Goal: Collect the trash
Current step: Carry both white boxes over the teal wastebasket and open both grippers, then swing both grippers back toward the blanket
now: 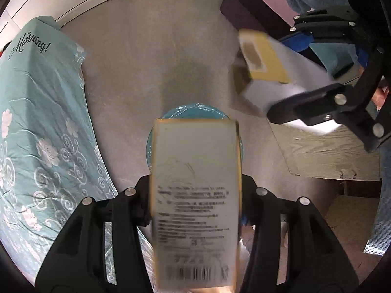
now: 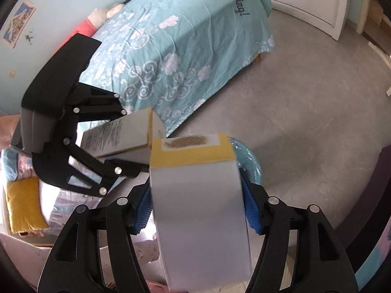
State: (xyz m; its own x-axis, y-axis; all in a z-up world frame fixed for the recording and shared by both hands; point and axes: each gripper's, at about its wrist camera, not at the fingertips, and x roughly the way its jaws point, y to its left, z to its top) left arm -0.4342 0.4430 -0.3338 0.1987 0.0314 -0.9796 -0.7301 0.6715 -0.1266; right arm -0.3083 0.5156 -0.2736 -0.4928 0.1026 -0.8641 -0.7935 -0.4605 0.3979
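basically both cartons hang end-down for dropping: left claw [image 1: 195,210] clamps printed carton [image 1: 195,195], right claw [image 2: 198,207] clamps yellow-ended carton [image 2: 198,195], lined bin [image 1: 195,112] just below both.

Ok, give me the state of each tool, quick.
Left tool: around the printed box; grip cannot be told.
Right tool: closed on the yellow-topped box.

Bright daylight, heavy fisheye warp
Dark vignette at corners; both boxes [image 1: 195,195] motion-blurred; soft shadow on floor [image 1: 185,78].
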